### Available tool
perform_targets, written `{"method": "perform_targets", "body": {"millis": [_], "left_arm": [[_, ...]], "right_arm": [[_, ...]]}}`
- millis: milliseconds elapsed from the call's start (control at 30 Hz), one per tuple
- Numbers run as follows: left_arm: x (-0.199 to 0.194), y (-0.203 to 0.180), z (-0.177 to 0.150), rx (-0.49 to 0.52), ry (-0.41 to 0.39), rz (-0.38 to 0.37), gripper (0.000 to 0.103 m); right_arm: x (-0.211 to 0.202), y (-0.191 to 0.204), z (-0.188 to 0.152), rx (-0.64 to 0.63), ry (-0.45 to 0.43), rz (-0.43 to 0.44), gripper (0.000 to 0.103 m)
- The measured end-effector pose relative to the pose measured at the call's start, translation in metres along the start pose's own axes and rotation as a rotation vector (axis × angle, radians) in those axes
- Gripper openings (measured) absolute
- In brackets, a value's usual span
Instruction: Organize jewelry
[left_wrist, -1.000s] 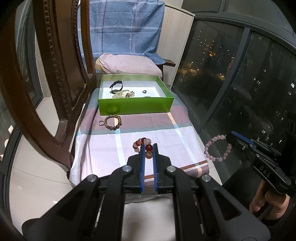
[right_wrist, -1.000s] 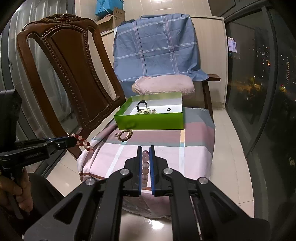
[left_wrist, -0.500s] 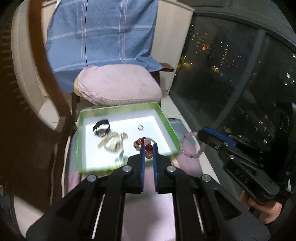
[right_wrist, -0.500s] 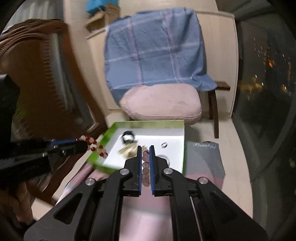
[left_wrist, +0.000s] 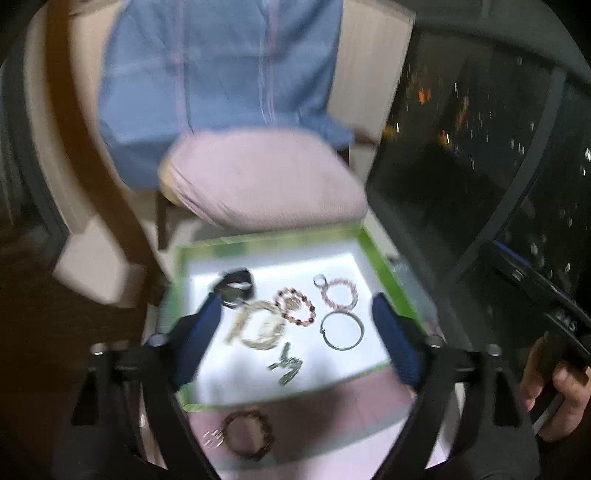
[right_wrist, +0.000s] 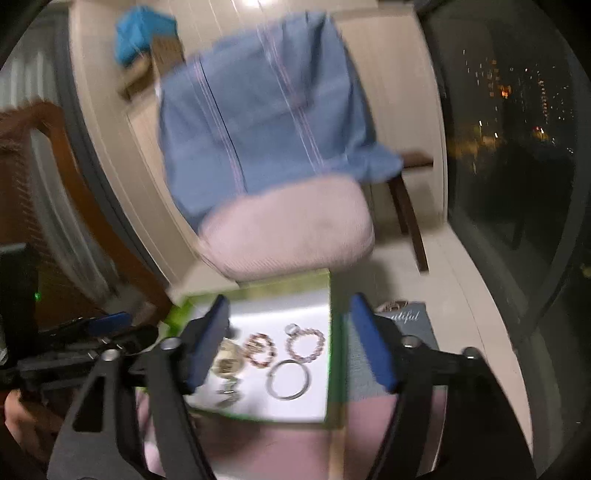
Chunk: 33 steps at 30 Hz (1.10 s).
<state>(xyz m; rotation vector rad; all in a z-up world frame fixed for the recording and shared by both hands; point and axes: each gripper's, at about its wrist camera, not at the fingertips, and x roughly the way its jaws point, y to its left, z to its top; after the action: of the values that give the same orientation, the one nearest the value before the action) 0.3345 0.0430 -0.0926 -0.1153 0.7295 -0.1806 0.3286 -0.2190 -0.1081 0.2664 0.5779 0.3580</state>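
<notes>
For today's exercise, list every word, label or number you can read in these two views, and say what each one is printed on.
"...utiful", the visible end of a cursive word, likely "Beautiful": on the grey mat on the floor beside the green box.
Pale markings on the right gripper's black body in the left wrist view: too blurred to read.
Nothing else legible.

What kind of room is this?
Probably a flat's enclosed balcony at night: a big dark window showing city lights, a cushioned wooden chair draped in blue cloth, and a green jewelry box.

Home balcony room, cushioned chair (right_wrist: 288, 236) draped with blue cloth (right_wrist: 258, 110), night window (right_wrist: 517, 129) (city lights)
</notes>
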Motion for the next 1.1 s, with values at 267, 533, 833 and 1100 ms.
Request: {"method": "perform_targets", "body": {"millis": [267, 533, 833, 1100], "left_arm": [[-0.183, 0.023, -0.106, -0.144, -0.246, 0.041, 0.099], [-0.216, -0.024, -0.206, -0.085, -0.185, 0.068, 0.099], [-0.222, -0.048, -0.236, -0.006, -0.151, 0.080, 0.099], [-0.220, -0.050, -0.233, -0.015, -0.148, 0.070, 0.099]], "right_arm": [[-0.160, 0.044, -0.078, -0.102, -0.095, 0.069, 0.094], [-0.222, 0.080, -0.155, -0.184, -0.060, 0.028, 0.094], [-0.239, 0.088, -0.180, -0.181, -0.016, 0.026, 0.094], [-0.249, 0.083, -0.179, -0.183, -0.037, 0.014, 0.094]]}}
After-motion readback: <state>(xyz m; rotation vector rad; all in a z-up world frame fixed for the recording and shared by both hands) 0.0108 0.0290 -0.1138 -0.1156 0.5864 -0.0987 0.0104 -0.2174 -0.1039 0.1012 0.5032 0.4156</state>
